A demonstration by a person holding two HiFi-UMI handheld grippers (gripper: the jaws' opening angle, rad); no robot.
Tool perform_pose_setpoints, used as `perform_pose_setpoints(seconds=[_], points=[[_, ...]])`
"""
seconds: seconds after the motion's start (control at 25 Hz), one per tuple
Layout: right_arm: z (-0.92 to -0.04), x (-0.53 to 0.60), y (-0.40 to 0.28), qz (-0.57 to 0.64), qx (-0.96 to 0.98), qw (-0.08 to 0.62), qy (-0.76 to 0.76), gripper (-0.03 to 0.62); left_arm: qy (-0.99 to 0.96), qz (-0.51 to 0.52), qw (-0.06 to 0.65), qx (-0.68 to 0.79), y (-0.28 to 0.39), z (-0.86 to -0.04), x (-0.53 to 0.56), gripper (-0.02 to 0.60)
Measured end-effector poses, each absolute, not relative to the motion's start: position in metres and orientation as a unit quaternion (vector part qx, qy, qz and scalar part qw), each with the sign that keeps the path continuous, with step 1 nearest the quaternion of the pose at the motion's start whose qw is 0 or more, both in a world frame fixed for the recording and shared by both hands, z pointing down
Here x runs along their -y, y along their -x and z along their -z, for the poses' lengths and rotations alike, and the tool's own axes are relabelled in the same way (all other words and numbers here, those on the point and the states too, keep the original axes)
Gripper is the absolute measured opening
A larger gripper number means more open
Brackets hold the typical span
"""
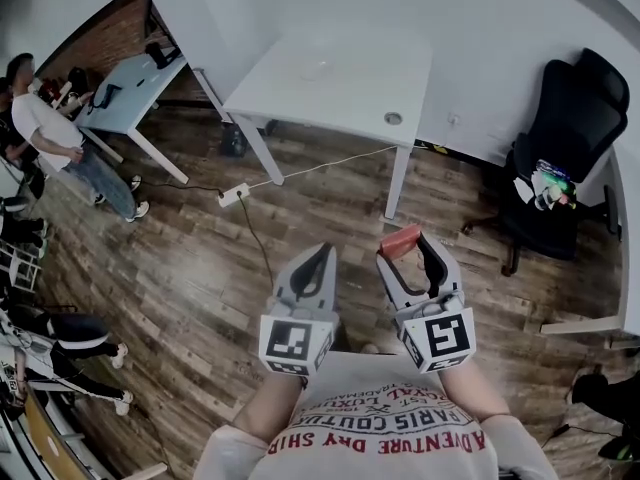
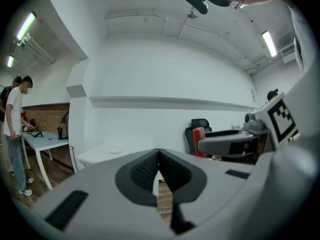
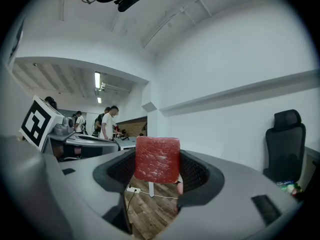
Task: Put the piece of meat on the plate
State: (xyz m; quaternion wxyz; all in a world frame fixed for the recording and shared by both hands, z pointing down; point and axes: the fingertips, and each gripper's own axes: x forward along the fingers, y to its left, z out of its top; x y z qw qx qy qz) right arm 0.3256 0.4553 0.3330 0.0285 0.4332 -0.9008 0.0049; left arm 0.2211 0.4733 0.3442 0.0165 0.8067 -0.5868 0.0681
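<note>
A red square piece of meat (image 3: 157,159) is pinched between the dark pads of my right gripper (image 3: 158,170), which is held level in the air. The head view shows the same piece of meat (image 1: 400,240) at the tip of the right gripper (image 1: 406,248), over the wooden floor. Beside it on the left, my left gripper (image 1: 317,255) has its jaws together with nothing in them; its own view shows the pads (image 2: 145,170) meeting. A pale plate (image 1: 315,69) lies on the white table (image 1: 360,98) ahead, apart from both grippers, and shows faintly as a plate (image 2: 116,150) in the left gripper view.
A black office chair (image 1: 570,138) stands at the right by the wall. A power strip (image 1: 232,195) and its cable lie on the wooden floor (image 1: 200,268) before the table. People (image 1: 60,143) stand by a second table (image 1: 130,93) at the far left.
</note>
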Motion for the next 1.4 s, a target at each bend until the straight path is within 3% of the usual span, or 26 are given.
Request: perform_pose_setpoints(seconds=[0.32, 0.68, 1.12, 1.4], points=[[-0.341, -0.386, -0.276, -0.013, 0.904, 0.049, -0.425, 0.281, -0.803, -0.060, 0.031, 0.592, -0.168, -0.351, -0.405, 0.006], [-0.340, -0.281, -0.175, -0.025, 0.898, 0.084, -0.431, 0.281, -0.808, -0.038, 0.063, 0.584, -0.060, -0.354, -0.293, 0.006], [-0.327, -0.177, -0.044, -0.024, 0.889, 0.089, -0.448, 0.281, -0.814, -0.027, 0.044, 0.578, 0.081, -0.339, -0.185, 0.006], [-0.343, -0.128, -0.008, -0.041, 0.890, 0.104, -0.441, 0.281, -0.808, -0.028, 0.066, 0.585, 0.118, -0.358, -0.144, 0.006]])
